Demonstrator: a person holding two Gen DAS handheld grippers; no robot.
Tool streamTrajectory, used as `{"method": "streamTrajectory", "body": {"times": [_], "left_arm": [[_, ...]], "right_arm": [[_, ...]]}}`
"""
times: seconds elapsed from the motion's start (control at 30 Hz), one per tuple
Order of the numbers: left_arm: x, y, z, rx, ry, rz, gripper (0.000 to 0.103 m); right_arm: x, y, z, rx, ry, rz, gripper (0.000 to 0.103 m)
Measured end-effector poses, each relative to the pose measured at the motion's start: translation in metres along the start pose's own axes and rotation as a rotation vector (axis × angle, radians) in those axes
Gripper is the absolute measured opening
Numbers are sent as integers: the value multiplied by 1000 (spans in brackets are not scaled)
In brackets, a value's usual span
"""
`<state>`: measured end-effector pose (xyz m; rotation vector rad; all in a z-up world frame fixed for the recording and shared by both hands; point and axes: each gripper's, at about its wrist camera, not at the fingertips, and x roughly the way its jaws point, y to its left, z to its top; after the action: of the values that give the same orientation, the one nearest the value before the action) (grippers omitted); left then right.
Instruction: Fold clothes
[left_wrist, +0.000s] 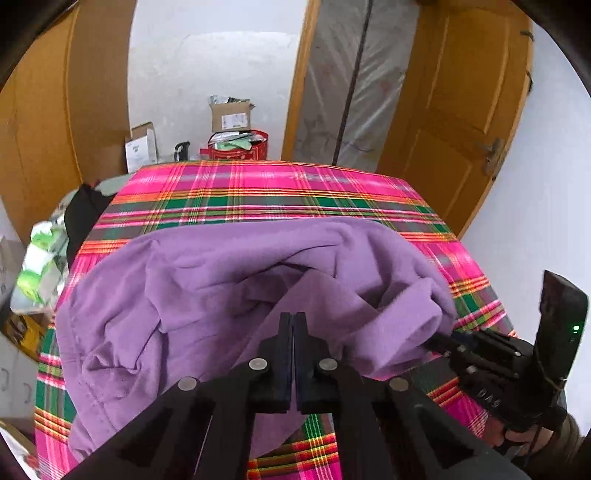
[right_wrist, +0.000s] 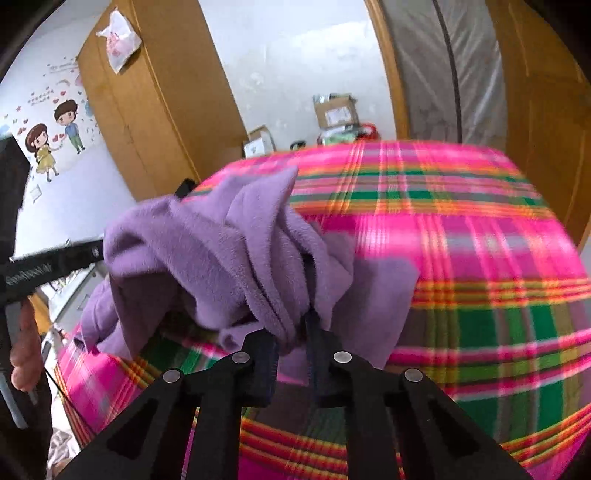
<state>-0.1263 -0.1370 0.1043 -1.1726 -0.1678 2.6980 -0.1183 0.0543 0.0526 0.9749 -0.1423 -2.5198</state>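
Pinched fleece fills the right tool (right_wrist: 291, 339), which grips a bunched edge of the purple garment (left_wrist: 229, 280). That garment lies crumpled on the plaid-covered bench (left_wrist: 332, 192), directly ahead of the left tool (left_wrist: 294, 325), whose jaws are fully closed and hold nothing.

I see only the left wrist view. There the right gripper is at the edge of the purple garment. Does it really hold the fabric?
Observer: Yes. In the right wrist view the right gripper is shut on a bunched fold of the purple garment.
Operator: Is this fold lifted from the table?
Observer: It seems so: the plaid tablecloth shows beneath the bunch.
Operator: What is beside the wardrobe?
Observer: A cartoon sticker of two children, on the wall.
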Motion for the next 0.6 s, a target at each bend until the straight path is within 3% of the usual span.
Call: {"method": "streamTrajectory", "body": {"times": [0.2,0.4,0.47,0.6], "left_arm": [[-4,10,2,-51,-19,-3,0],[1,1,-1,-22,4,-53,2],[3,-7,-2,4,12,-54,4],[3,-22,-7,58,15,-102,18]], "right_arm": [[-27,-5,30,-20,-109,-52,9],[-59,14,64,-162,-239,-216,8],[-60,18,70,-192,-249,-231,8],[-41,15,70,-193,-186,-272,8]]}}
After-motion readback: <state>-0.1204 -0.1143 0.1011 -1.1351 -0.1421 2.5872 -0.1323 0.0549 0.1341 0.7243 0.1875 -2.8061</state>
